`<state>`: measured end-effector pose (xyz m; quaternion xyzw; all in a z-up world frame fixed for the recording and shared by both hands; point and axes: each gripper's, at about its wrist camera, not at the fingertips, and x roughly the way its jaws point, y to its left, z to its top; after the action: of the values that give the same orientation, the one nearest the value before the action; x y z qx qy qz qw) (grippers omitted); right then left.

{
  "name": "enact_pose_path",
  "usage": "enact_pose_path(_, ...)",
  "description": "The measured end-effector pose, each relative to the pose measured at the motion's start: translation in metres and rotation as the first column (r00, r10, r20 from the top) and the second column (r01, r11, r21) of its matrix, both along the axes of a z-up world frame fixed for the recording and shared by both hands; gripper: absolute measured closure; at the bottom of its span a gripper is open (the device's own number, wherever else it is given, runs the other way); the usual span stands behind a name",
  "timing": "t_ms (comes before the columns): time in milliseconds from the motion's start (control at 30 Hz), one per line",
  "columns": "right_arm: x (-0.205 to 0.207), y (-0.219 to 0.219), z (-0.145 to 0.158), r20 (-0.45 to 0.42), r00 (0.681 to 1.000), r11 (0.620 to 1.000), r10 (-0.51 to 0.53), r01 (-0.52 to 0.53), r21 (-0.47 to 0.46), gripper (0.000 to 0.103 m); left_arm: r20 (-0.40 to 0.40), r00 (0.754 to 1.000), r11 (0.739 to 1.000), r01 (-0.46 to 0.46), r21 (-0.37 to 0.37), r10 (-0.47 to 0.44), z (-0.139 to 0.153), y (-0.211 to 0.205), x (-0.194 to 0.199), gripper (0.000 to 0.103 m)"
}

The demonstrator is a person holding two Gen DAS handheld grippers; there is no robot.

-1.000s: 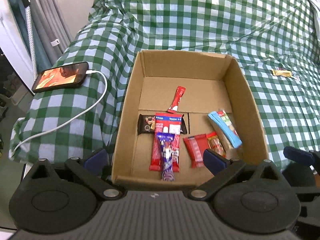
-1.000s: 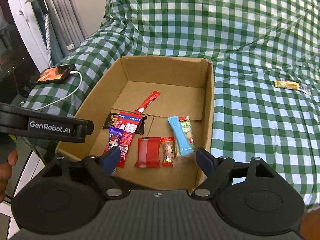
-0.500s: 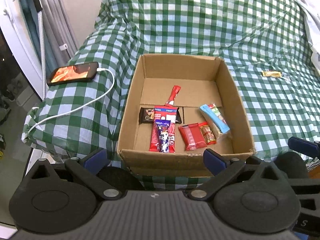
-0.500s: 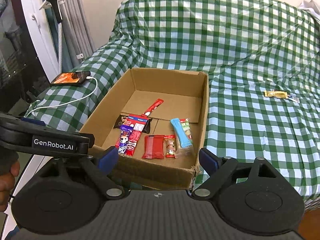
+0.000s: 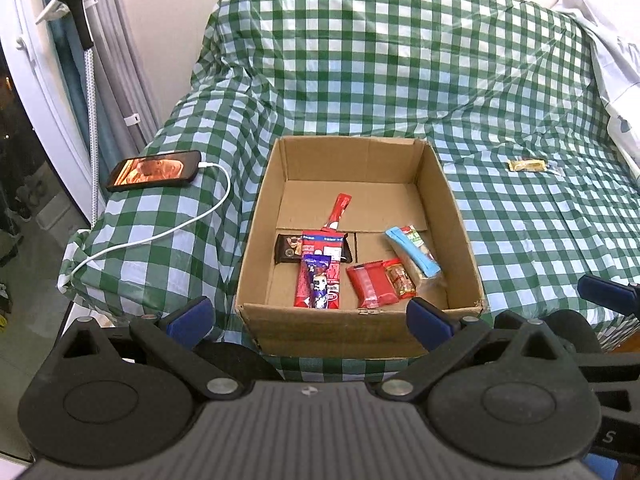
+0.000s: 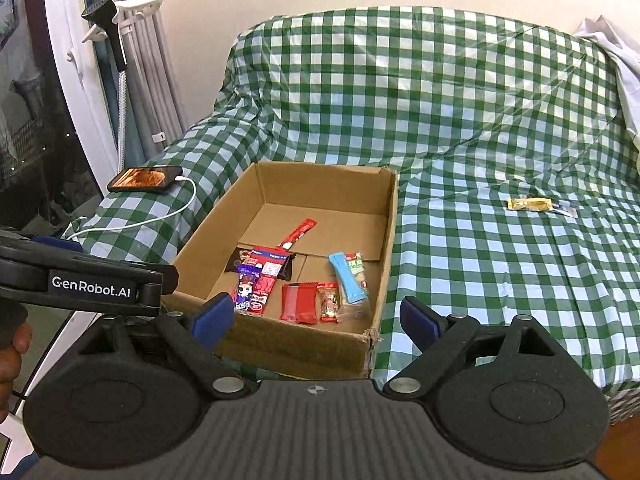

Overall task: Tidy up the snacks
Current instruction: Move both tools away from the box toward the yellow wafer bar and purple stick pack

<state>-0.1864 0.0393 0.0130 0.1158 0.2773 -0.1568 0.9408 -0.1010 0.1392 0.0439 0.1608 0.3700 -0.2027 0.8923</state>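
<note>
Both the left gripper [image 5: 308,316] and the right gripper [image 6: 316,318] are held spread wide, nothing between the pads. The snacks [image 5: 362,268] are gathered inside the cardboard box [image 5: 256,240]; one yellow snack [image 6: 527,203] is left apart on the checked cloth [image 6: 480,264]

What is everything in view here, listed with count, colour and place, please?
Cardboard box: one, brown, open, on the checked cover.
Snack packets in box: about seven; red, purple, dark brown, blue, green; on its floor, near end.
Snack packet outside: one, gold, on the cover right of the box.
Checked cover: one, green and white, over the furniture.
Phone: one, black, screen lit, left of the box.
Cable: one, white, plugged into the phone.
Left tool: one, black with blue pads, open, empty.
Right tool: one, same colours, open, empty.
</note>
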Motion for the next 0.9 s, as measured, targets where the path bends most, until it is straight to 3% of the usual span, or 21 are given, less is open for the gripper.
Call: enact_pose_path(900,-0.011,-0.021,-0.006,-0.003,0.999,0.998,-0.045,0.045,0.038,0.010,-0.012,1.000,0.999,0.027,0.040,-0.026,-0.006,-0.023,0.002,0.000)
